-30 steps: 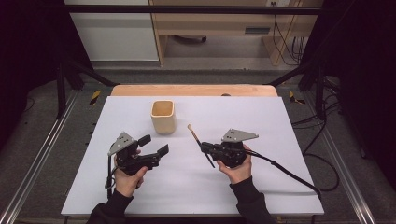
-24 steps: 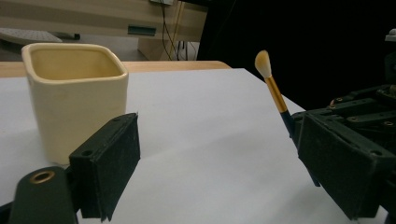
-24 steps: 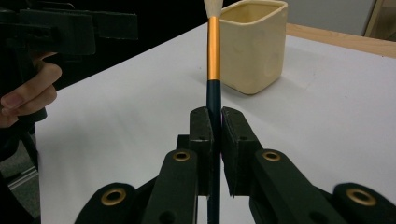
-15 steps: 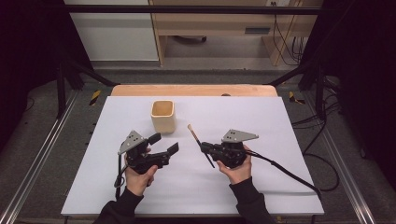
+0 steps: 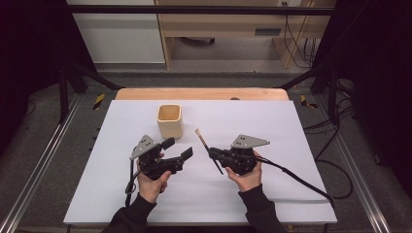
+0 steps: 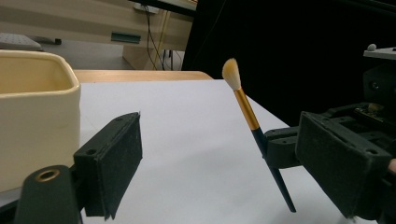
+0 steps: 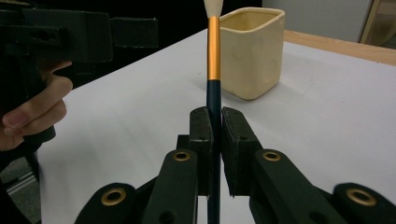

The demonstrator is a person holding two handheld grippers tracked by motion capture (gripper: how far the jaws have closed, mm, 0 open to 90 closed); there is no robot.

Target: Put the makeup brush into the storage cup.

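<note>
Two grippers up, one brush in play. Right gripper (image 5: 212, 153) is clamped on the makeup brush (image 5: 208, 150); in the right gripper view its pads (image 7: 201, 135) pinch the dark handle low down, with the gold ferrule and pale bristles standing clear above the jaws. Left gripper (image 5: 176, 148) has its jaws wide apart with nothing between them, and its fingers (image 6: 114, 161) frame the brush in the left gripper view. The brush is held off the white table sheet (image 5: 291, 126), tip angled toward the cream square cup (image 5: 169, 121), which stands upright just beyond the left gripper and apart from both. My read: next is either a handover to the left or a drop into the cup. For a handover, bring the left jaws in square to the handle and take it above the right grip, on the dark part below the ferrule, then close fully before the right lets go. For the cup, keep the brush near vertical and enter handle-first, centred, so it doesn't catch the rim and tip the cup; the cup looks light. No brand, label or readable text on brush, cup or grippers.
</note>
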